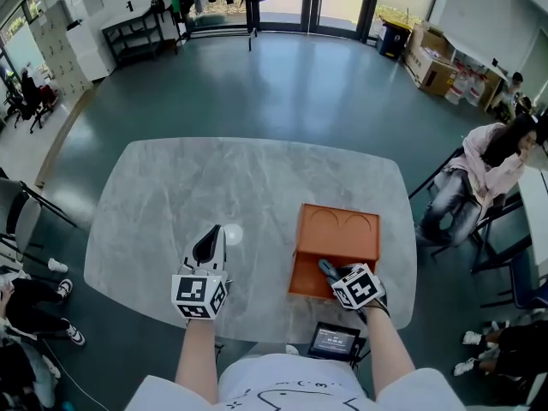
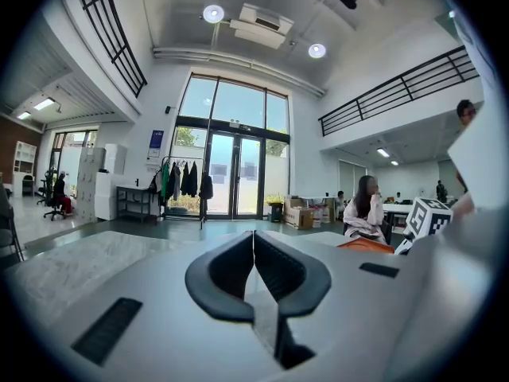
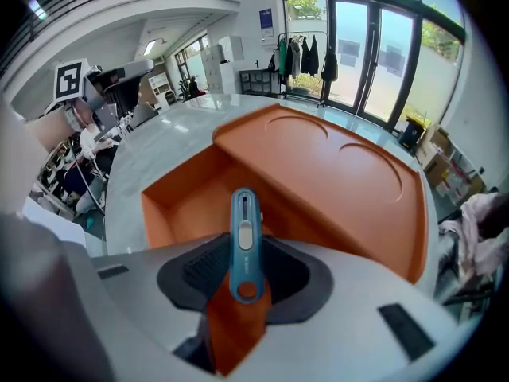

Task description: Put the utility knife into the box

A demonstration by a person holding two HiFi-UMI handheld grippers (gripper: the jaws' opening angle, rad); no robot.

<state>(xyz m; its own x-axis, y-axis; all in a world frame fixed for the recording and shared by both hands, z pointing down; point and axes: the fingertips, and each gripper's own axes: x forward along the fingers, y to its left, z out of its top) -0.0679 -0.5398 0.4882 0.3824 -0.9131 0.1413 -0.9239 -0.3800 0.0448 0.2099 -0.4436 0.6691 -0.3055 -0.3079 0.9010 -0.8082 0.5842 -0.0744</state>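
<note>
Right gripper (image 3: 243,255) pinches the knife (image 3: 243,217) over the open box (image 3: 334,165); left gripper (image 2: 254,241) is closed tight, holding nothing.

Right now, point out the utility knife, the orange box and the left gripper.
utility knife (image 3: 244,235): right gripper view, slider.
orange box (image 1: 338,229): head view, flat top panel.
left gripper (image 2: 254,235): left gripper view, where jaws meet.
</note>
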